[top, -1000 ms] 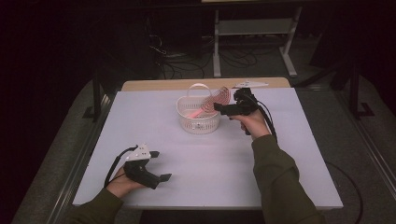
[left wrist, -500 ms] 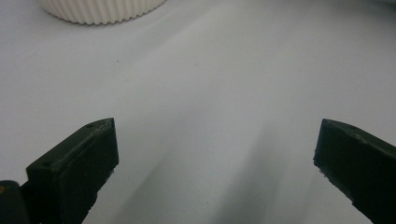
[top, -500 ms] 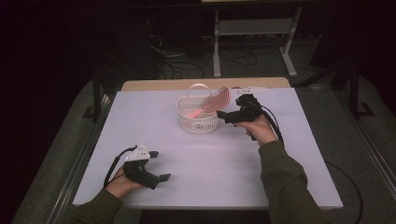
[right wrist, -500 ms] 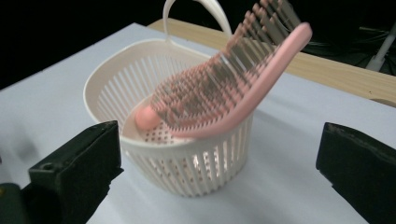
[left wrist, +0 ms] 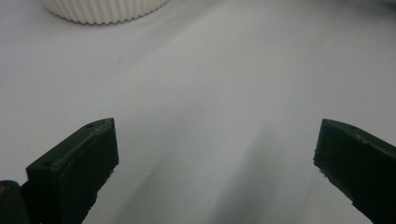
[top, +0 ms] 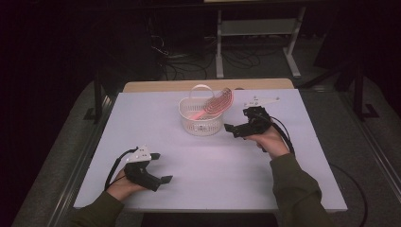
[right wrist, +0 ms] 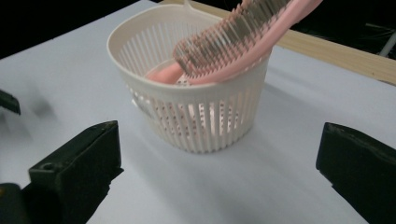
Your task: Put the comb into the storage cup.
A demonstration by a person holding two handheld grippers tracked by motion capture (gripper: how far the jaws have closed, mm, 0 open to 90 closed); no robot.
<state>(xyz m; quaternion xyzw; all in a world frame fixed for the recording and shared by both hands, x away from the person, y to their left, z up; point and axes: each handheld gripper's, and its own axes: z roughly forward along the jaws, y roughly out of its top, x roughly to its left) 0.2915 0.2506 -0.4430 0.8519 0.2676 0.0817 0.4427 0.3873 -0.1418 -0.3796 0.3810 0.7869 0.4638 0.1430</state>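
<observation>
The right hand-held gripper (top: 235,130) has been drawn back, jaws spread, from the white slotted plastic basket (top: 201,116); the overhanging pink plastic hairbrush (top: 215,105) could be tipped out by a knock.

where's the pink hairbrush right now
In the high view, the pink hairbrush leans inside the white basket at the table's far middle, just left of the right gripper.

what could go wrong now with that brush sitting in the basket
The pink hairbrush lies tilted, its head jutting past the rim of the white basket, so a bump might tip it out or topple the light basket. The right claw, open and close beside the basket, could clip it. The left claw is open, apart near the table's front edge.
</observation>
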